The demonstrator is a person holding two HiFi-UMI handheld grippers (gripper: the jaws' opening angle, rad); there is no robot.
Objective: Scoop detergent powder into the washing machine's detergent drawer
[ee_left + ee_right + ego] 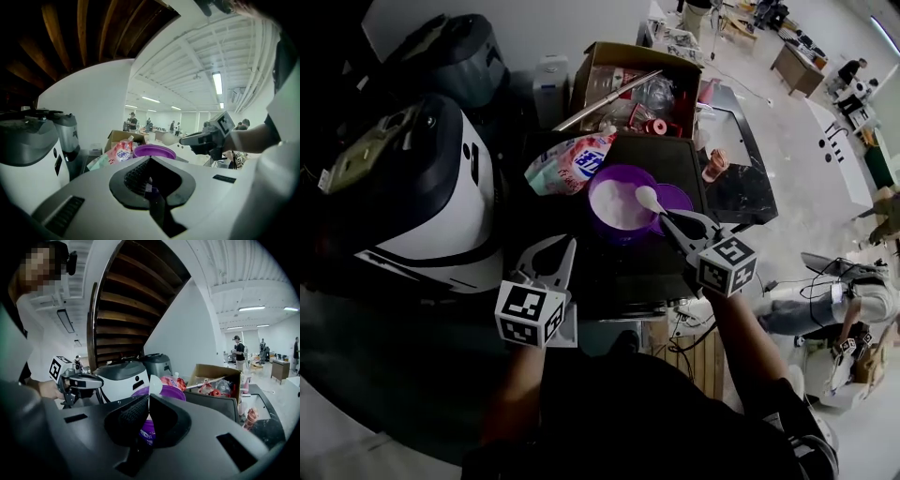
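A purple bowl [614, 220] of white powder sits on the black table [628, 272]; the bowl [154, 151] shows ahead in the left gripper view. My right gripper [668, 221] is shut on the handle of a white spoon [650, 198], whose scoop hangs over the bowl's right part. In the right gripper view the spoon [154, 383] sticks up between the jaws of that gripper [148, 401], above the bowl [172, 391]. My left gripper [571, 247] hovers at the table's near left corner with its jaws together and nothing in them. The white washing machine [441, 202] stands to the left.
A pink-and-blue detergent bag [572, 162] lies behind the bowl on the left. A cardboard box [675, 70] full of clutter stands at the back. A grey appliance [455, 56] is behind the washer. People stand far off in the room.
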